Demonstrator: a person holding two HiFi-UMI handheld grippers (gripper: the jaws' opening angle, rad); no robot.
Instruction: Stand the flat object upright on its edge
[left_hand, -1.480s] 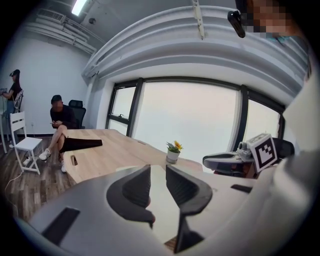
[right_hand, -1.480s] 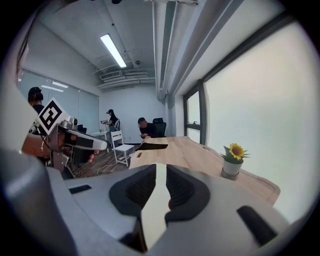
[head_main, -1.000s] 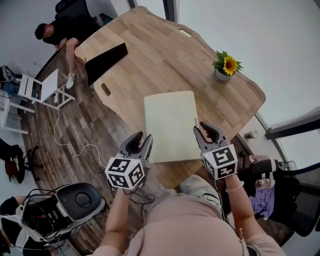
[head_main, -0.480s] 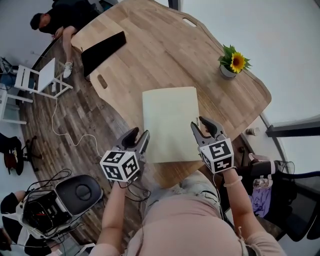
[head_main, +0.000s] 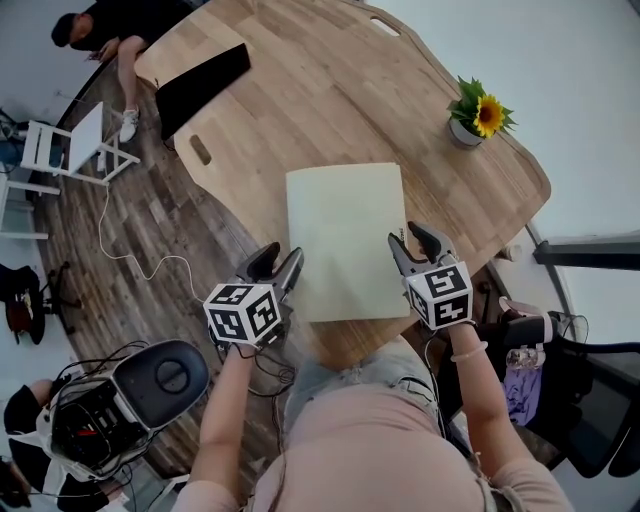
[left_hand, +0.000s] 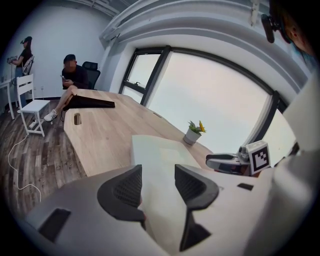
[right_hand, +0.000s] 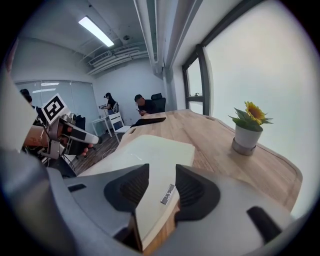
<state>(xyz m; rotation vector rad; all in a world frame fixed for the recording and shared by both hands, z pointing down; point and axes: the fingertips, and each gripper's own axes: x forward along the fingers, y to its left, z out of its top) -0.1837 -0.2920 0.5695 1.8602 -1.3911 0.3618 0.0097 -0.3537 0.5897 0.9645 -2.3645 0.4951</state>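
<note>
Lying flat on the wooden counter, the cream board has its near edge hanging out over the counter's rim. The left gripper is at the board's near-left edge, jaws opening, with the edge between them but not clamped. The right gripper straddles the near-right corner, jaws opening too, clear of both faces. A potted sunflower stands well apart.

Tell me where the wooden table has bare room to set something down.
Widest bare patch: the light wooden table's middle, between the cream flat board, the black flat pad at far left and the potted sunflower at right. Crowded at the near edge, where the left gripper and right gripper straddle the board's sides, jaws opening.
</note>
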